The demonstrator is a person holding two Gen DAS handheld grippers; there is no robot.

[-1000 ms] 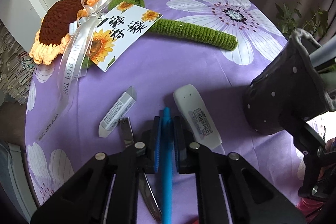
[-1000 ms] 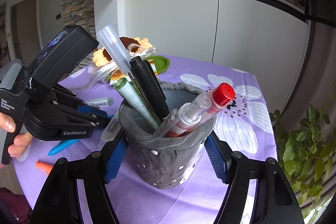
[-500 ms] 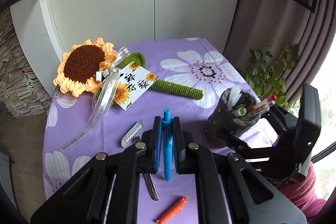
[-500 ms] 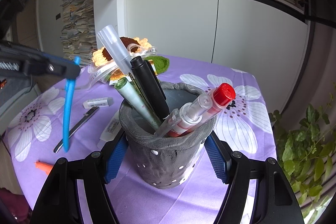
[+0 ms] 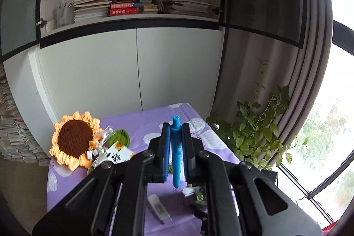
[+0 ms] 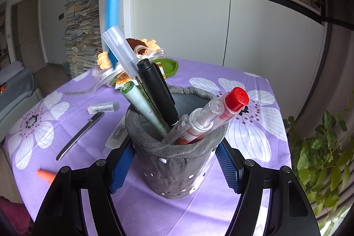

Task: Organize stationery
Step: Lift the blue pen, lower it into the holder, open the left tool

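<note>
The left gripper (image 5: 176, 154) points slightly downward over the table (image 5: 141, 125), its jaws clamped on a blue pen (image 5: 176, 152) that runs lengthwise between the pads, one end poking out at 12 o'clock and the other hanging out at 6 o'clock. In the right wrist view the same pen (image 6: 114, 3) hangs blurred in the air at 11 o'clock, high above the holder (image 6: 177, 160), its tip just behind the clear marker (image 6: 120, 52).

The right gripper (image 6: 176, 165) is tilted down and low over the table (image 6: 254, 169), its blue pads pressed on both sides of the grey holder, which stands upright on the purple cloth. The holder already contains the clear marker, a black pen (image 6: 158, 90), a green pen (image 6: 143, 107) and a red-capped pen (image 6: 212, 116).

On the cloth at 9 o'clock of the holder lie an eraser (image 6: 103, 107), a knife (image 6: 79, 136) and a white stick (image 6: 116, 135); an orange piece (image 6: 45, 175) lies at 8 o'clock. A crochet sunflower (image 5: 74, 141) sits at 9 o'clock in the left view.
</note>
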